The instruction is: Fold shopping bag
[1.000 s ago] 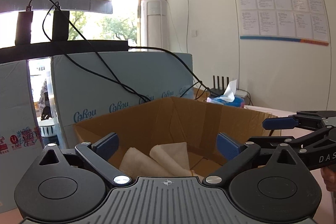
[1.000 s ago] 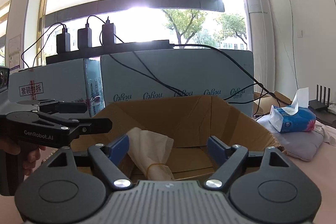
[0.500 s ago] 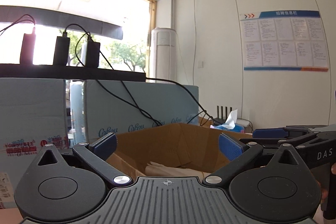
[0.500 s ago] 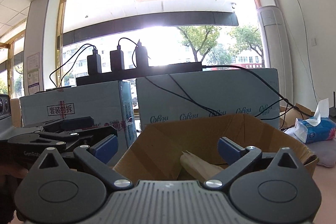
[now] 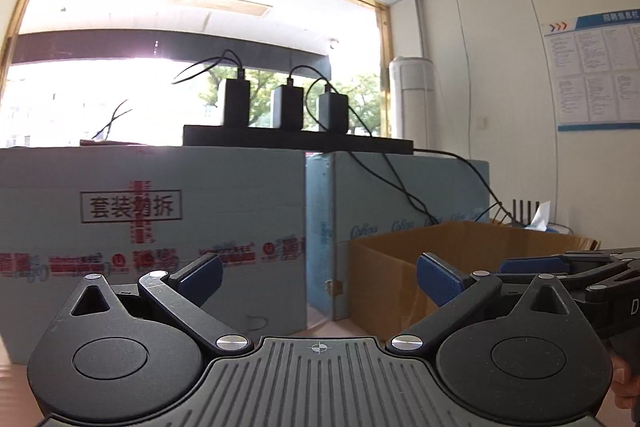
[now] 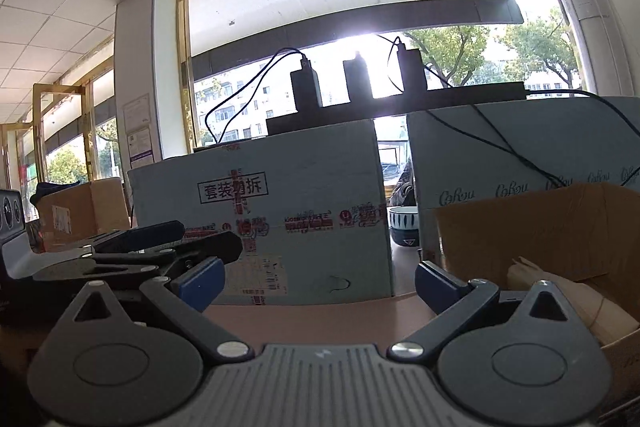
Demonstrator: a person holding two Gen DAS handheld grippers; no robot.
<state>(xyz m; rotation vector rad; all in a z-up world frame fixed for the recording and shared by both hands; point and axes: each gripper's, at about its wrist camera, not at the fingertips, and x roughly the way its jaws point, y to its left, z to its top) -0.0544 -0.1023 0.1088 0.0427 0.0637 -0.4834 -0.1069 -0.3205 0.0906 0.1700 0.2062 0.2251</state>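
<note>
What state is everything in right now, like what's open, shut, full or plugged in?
Left gripper: open, nothing between its fingers.
Right gripper: open, nothing between its fingers.
Brown cardboard box: open at the top, beige folded bags inside.
Power strip: three black adapters plugged in.
Tissue pack: a tissue sticks up.
Blue-grey cartons: closed, upright.
Bowl: upright in the gap between cartons.

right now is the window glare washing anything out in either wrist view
Left wrist view: the window blows out to white and the chargers are silhouettes. Right wrist view: glare behind the chargers, yet trees stay visible; the cardboard box reads clearly. Both bow at the edges.
</note>
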